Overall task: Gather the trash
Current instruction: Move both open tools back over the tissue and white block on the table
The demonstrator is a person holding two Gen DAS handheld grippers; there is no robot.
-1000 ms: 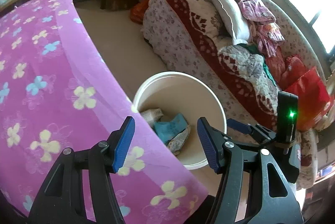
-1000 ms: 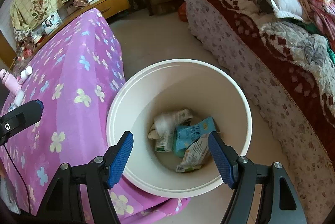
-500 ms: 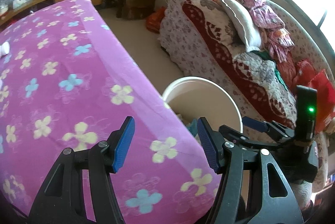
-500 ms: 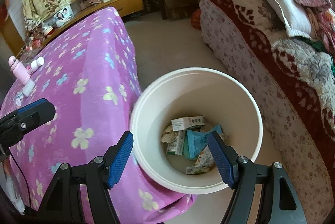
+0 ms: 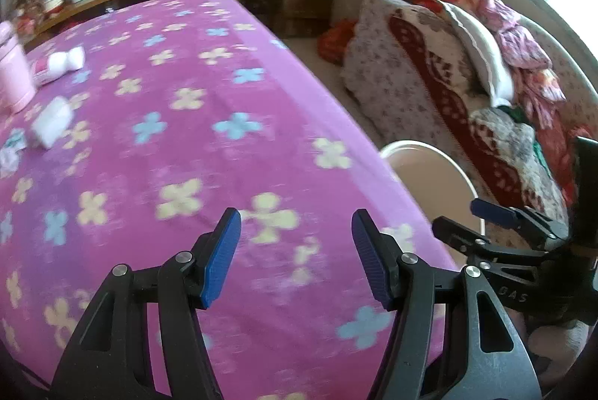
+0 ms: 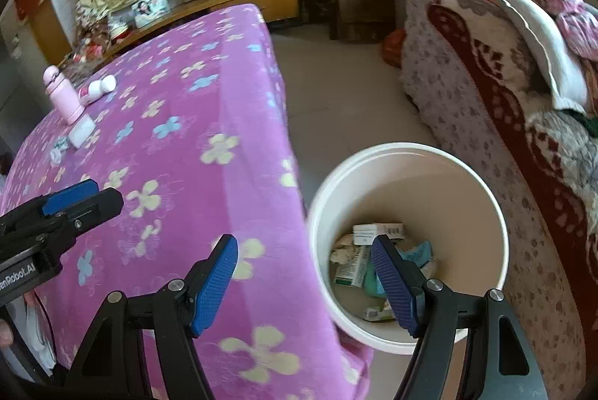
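My bench [image 5: 179, 123], draped in purple floral cloth, hides part of the white bucket [image 6: 497, 213] beside it; trash [image 6: 358, 261] lies inside, half masked by my right tool [image 6: 304, 282]. Both it and my left tool [image 5: 295, 252] gape empty. Small white scraps [image 5: 52, 123], blurred, remain on the bench.

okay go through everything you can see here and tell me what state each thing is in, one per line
Left gripper: open, empty.
Right gripper: open, empty.
White bucket: upright, uncovered, trash in the bottom.
Pink bottle: upright on the table, capped.
White packet: lying flat on the purple flowered tablecloth.
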